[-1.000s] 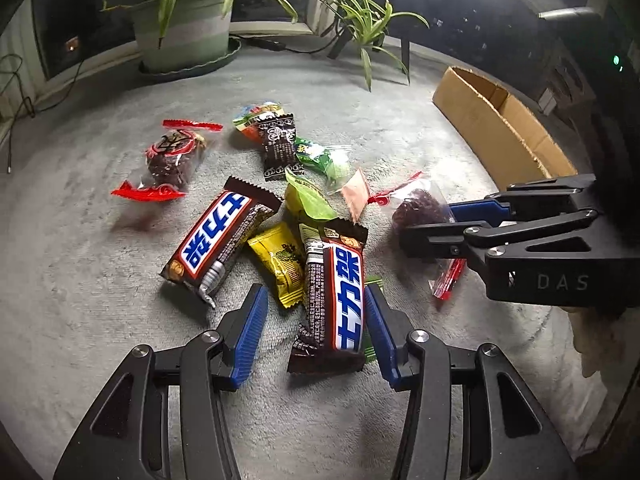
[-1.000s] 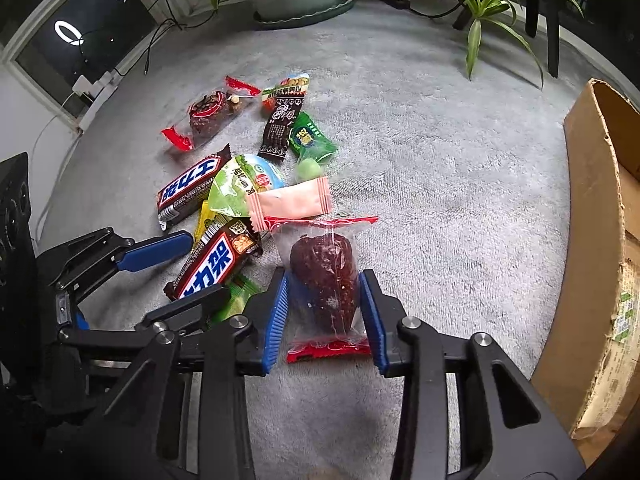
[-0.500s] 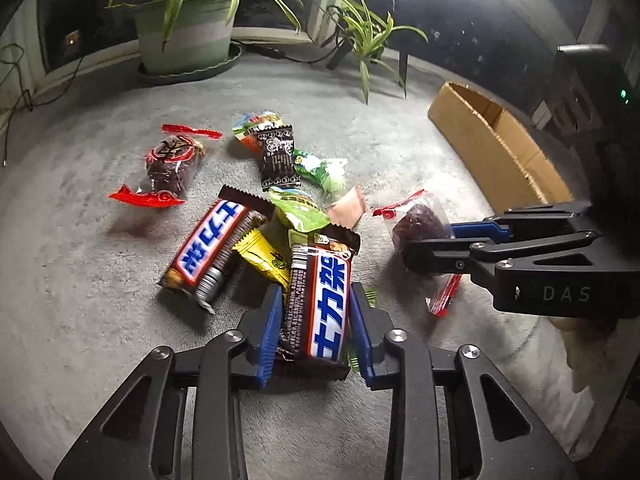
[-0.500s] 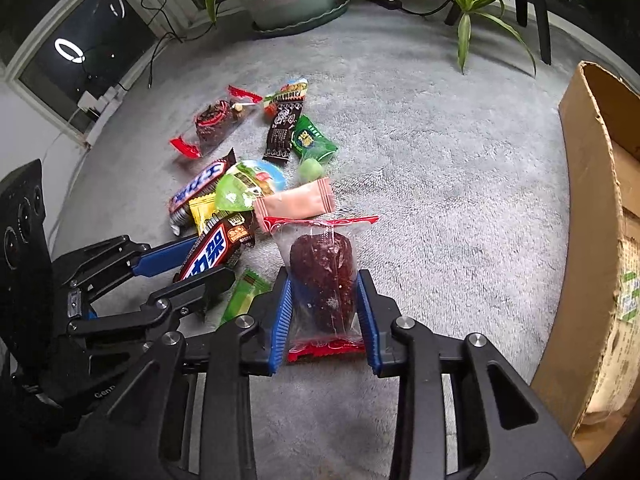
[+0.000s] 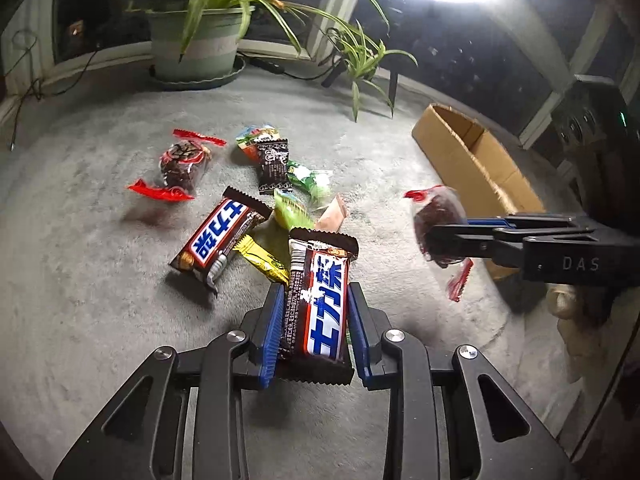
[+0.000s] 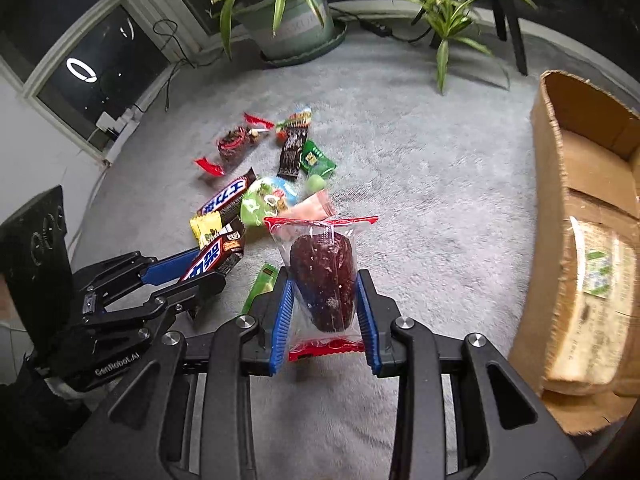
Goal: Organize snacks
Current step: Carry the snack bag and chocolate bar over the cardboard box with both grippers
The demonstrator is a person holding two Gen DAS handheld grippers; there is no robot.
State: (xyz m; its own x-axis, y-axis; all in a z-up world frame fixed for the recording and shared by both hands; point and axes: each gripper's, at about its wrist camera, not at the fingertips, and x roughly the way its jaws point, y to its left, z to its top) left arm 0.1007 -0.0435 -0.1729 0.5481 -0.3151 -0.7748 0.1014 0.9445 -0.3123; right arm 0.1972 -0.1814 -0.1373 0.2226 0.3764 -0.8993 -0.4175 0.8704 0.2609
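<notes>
Clenched: left gripper (image 5: 313, 330) on brown chocolate bar (image 5: 318, 299), right gripper (image 6: 325, 306) on clear red-ended date packet (image 6: 323, 280); slick wrappers liable to slip loose before reaching far-right cardboard box (image 6: 588, 216).

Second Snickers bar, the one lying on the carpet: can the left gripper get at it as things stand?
Probably not yet. The left gripper is shut on a Snickers bar, so it has no free grip. The second Snickers bar lies exposed on top, only overlapping a yellow packet.
</notes>
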